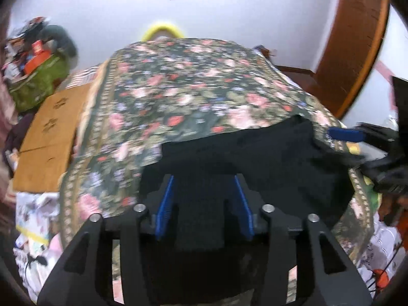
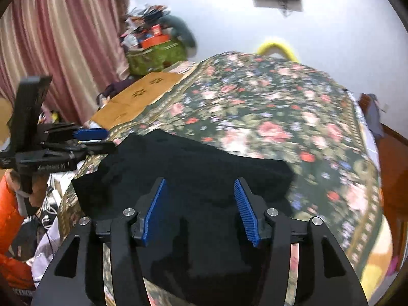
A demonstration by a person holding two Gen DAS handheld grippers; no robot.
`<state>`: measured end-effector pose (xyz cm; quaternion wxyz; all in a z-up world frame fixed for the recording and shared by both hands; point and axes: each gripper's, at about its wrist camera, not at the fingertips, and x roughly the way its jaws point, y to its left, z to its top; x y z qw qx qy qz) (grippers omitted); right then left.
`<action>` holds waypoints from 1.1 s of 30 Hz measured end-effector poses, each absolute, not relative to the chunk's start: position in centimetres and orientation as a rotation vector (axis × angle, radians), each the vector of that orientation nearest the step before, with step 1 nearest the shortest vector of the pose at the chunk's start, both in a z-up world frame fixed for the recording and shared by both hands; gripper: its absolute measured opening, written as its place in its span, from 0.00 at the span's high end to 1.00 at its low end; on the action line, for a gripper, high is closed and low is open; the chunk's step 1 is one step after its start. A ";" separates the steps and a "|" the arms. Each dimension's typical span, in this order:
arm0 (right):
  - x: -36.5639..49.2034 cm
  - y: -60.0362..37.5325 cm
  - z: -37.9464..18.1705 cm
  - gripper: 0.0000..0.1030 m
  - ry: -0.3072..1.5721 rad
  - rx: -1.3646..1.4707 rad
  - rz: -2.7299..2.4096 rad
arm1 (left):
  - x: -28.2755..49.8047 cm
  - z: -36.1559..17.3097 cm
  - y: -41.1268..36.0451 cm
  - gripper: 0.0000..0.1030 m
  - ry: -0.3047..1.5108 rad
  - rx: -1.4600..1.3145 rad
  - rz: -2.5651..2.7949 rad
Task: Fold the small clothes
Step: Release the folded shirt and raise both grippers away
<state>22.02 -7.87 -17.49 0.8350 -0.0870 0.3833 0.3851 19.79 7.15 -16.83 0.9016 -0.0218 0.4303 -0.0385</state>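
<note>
A flowered bedspread (image 2: pixel 255 107) covers the bed; on its near edge lies the black garment (image 2: pixel 193 168), spread flat; the left gripper (image 1: pixel 204 204) and right gripper (image 2: pixel 199 209) hang over it, both released, jaws apart with nothing pinched. A fold looks just laid down; next, I judge, each must nip a fresh edge and carry it across.
</note>
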 end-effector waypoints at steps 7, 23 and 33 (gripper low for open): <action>24.6 -4.7 -22.2 0.50 0.922 -0.244 0.805 | 24.5 -21.0 5.0 0.51 0.989 0.028 -0.043; 21.3 -8.9 -20.7 0.49 0.891 -0.218 0.766 | 18.8 -19.5 9.5 0.41 0.919 -0.116 0.030; 19.6 -8.4 -23.9 0.44 0.977 -0.186 0.800 | 16.0 -22.1 6.7 0.31 0.969 -0.004 0.017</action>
